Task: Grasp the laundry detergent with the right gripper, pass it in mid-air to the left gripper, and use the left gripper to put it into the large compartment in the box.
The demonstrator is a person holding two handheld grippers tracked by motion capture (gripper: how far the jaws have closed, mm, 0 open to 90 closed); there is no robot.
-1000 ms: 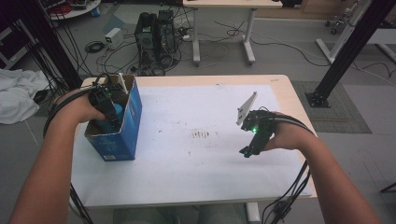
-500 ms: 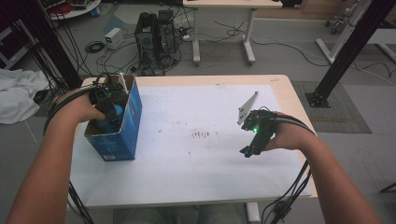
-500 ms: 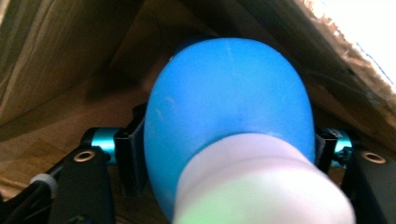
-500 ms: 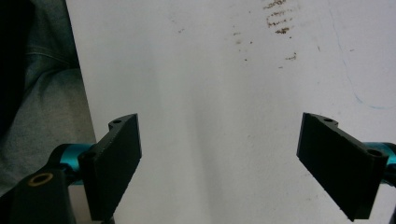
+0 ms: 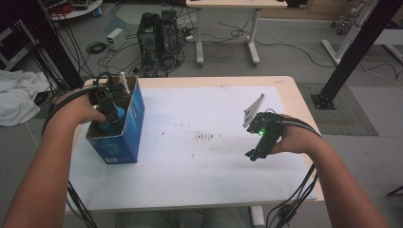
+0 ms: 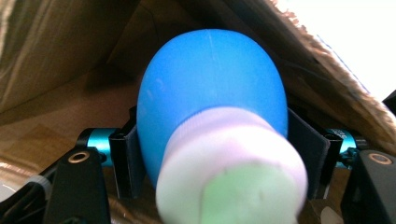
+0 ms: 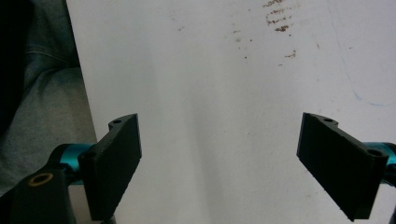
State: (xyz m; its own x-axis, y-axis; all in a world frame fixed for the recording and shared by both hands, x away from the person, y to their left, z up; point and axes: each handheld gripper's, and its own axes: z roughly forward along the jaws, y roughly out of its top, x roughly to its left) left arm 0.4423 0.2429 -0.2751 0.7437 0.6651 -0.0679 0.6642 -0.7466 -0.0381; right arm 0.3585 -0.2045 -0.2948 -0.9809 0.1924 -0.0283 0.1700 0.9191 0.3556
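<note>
A blue rounded object [image 6: 212,88] with a white and pale green end [image 6: 233,177] sits between the jaws of my left gripper [image 5: 114,118], which is shut on it inside the open blue cardboard box [image 5: 124,137] at the table's left. The blue object [image 5: 118,114] peeks out of the box top in the high view. Brown box walls surround it in the left gripper view. My right gripper [image 5: 254,153] hovers over the white table sheet [image 5: 199,166] at the right, its jaws wide open with nothing between the pads [image 7: 116,163].
The white sheet carries a patch of brown specks [image 5: 205,137] near its middle. Past the table's far edge stand a computer tower [image 5: 157,33] with cables and another desk's legs [image 5: 228,28]. A white cloth [image 5: 16,102] lies on the floor at left.
None of note: the left gripper stays in the box on the blue object, and the right gripper has barely shifted.
</note>
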